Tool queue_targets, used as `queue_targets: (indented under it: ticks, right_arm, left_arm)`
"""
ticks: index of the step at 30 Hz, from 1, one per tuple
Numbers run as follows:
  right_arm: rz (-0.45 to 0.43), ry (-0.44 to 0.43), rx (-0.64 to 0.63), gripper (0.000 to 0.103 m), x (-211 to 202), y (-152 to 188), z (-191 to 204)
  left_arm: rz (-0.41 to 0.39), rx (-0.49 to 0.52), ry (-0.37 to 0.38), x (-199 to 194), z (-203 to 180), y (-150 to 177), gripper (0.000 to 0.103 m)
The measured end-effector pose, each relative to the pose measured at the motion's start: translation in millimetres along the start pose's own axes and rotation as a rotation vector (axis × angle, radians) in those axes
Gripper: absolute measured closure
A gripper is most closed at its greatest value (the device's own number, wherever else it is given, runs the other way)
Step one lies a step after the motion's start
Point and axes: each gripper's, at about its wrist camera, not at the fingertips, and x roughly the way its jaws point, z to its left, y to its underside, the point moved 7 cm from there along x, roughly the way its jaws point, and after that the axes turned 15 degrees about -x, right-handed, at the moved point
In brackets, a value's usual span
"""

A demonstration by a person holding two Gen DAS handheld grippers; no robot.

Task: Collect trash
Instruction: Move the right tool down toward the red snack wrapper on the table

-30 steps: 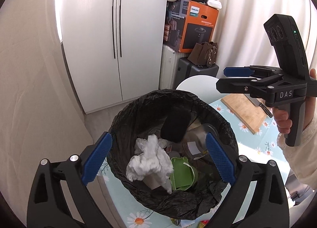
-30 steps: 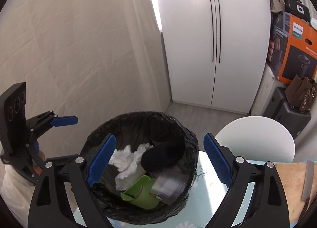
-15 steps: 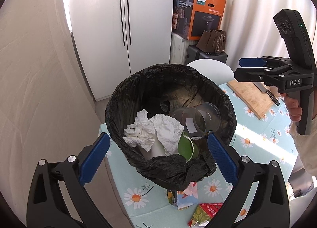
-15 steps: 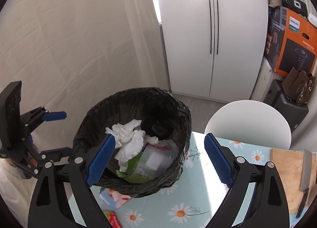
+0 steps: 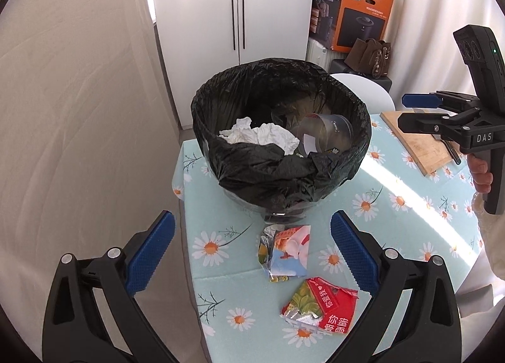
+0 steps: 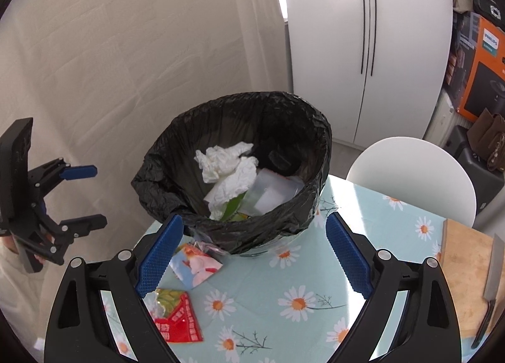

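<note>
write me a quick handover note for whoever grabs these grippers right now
Left gripper: open, empty, hovering above the table edge over the wrappers.
Right gripper: open, empty, in front of the bin.
Bin with black liner stands on the daisy tablecloth; inside are crumpled tissue, a clear plastic cup and something green.
Left to do: two wrappers lie on the table in front of the bin, the pale blue pictured one nearest it, the red foil one closer to the table edge.
Cutting board and knife are off to the right.
</note>
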Motion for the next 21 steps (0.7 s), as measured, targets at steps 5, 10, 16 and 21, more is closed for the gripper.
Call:
queue_targets:
  ticks: [5,10,16,21]
  right_arm:
    - [0.024,-0.074,-0.039,0.016,8.3,24.1,23.6]
    - [0.061,-0.136,-0.099,0.016,25.8,50.3,51.9]
    - [0.114,-0.208,-0.075,0.016,52.6,85.0,77.5]
    - [0.162,-0.289,-0.065,0.024,71.7,113.6,103.9]
  left_arm:
    - [0.009,-0.062,-0.053,-10.7,5.3,38.5,0.006]
    - [0.038,-0.137,-0.081,-15.0,11.0,77.4,0.006]
    - [0.077,-0.177,-0.089,-7.8,14.5,118.3,0.006]
    - [0.129,-0.183,-0.080,4.2,15.3,142.6,0.006]
